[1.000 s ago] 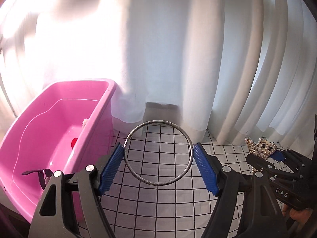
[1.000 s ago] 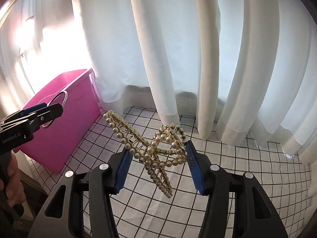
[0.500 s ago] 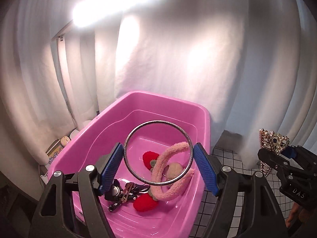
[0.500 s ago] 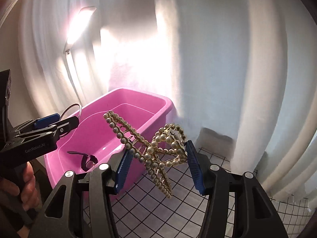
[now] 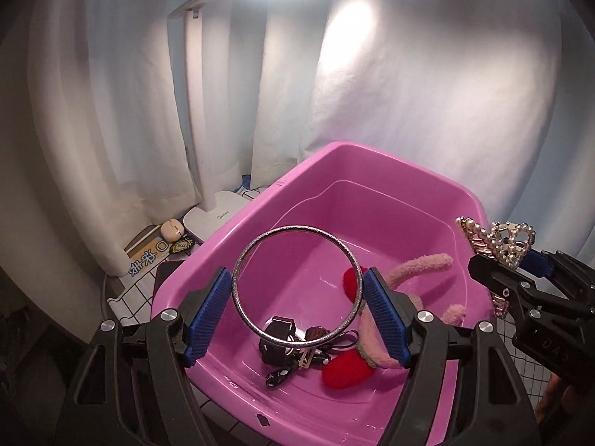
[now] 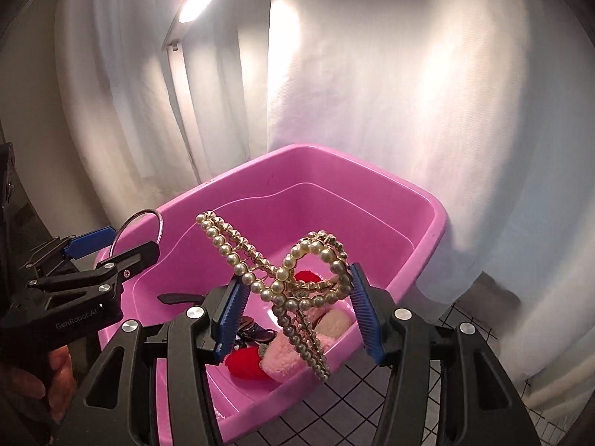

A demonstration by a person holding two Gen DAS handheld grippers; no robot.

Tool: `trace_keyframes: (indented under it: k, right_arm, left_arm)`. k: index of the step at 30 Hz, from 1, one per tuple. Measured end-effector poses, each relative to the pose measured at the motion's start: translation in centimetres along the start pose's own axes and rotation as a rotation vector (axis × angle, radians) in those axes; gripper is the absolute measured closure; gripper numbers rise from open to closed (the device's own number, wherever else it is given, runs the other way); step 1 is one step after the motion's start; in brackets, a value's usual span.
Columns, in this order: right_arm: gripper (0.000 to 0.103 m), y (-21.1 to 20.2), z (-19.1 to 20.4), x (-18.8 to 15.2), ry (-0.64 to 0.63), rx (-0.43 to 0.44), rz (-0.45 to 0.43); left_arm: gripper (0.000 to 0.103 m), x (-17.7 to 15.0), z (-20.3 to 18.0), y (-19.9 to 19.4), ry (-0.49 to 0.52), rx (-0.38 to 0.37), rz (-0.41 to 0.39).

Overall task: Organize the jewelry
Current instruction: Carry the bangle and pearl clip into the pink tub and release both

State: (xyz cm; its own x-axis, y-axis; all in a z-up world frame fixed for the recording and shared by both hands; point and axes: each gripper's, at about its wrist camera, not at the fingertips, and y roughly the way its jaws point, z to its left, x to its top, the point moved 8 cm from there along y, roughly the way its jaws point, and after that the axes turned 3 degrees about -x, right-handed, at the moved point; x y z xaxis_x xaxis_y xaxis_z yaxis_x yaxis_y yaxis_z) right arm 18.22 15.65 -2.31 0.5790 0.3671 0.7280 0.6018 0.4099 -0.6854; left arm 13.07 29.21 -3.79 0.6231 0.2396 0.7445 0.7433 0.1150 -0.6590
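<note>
- Left claw [image 5: 297, 312]: clamped on silver bangle [image 5: 296, 285], above pink tub [image 5: 372, 171].
- Right claw [image 6: 295, 319]: clamped on pearl hair clip [image 6: 282, 278], over same tub.
- Below both: pink headband [image 5: 416, 271], red pompoms [image 5: 346, 371].

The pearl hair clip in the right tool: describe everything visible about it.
The pearl hair clip is a gold-coloured metal frame edged with rows of cream pearls, shaped into a loop on the right with two long arms that cross, one up-left, one down. It hangs tilted in the air, pinched between the blue ridged pads of the right tool, above the near part of the pink tub. Nothing else touches it.
</note>
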Motion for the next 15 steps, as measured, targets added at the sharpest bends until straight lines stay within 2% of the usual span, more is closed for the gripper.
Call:
trace_keyframes:
  k: [5,8,15]
  right_arm:
    - [0.051,2.0,1.5,0.0,-0.037,-0.015,0.03]
    - [0.056,2.7,1.9,-0.4,-0.052,-0.027,0.045]
    - [0.055,2.4,1.7,0.4,-0.052,-0.066,0.023]
  left_arm:
    - [0.032,-0.4,0.4,0.8,-0.006,0.009,0.017]
    - [0.032,-0.5,0.6,1.3,-0.007,0.014,0.023]
    - [0.032,-0.8,1.0,1.7,-0.022,0.029,0.048]
